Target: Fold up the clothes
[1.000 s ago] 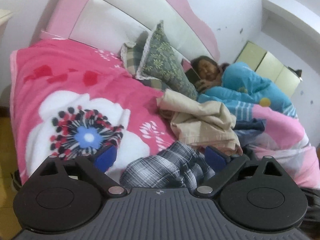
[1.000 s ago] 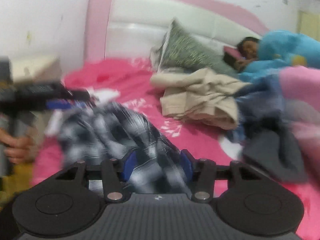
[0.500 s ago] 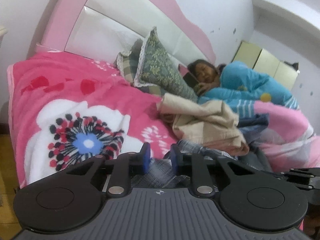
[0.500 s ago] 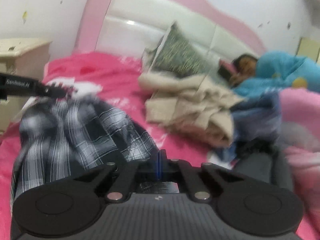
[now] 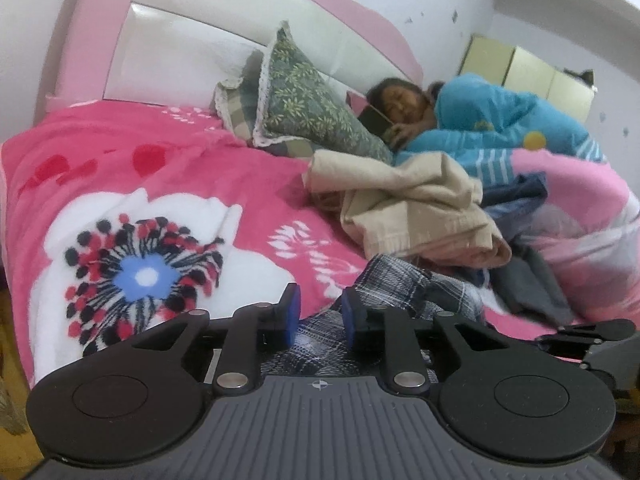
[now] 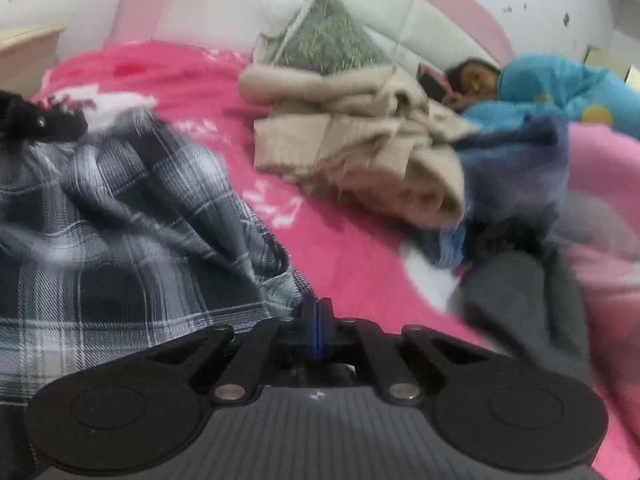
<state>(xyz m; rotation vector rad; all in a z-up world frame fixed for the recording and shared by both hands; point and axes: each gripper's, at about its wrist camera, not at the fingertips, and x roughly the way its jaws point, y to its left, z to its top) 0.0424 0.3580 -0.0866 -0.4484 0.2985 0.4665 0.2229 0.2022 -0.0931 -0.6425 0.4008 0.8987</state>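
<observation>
Plaid shirt (image 6: 120,232) is bunched up on the bed (image 5: 160,176), not folded. Right gripper (image 6: 317,322) is clenched on its edge; left gripper (image 5: 319,314) looks parted around cloth, though it's blurry. Beige clothes (image 5: 408,208) are heaped too.

Clothes pile (image 5: 416,216) on pink bed (image 5: 200,176)

Soft even light; right wrist view motion-blurred; fisheye-warped edges.
</observation>
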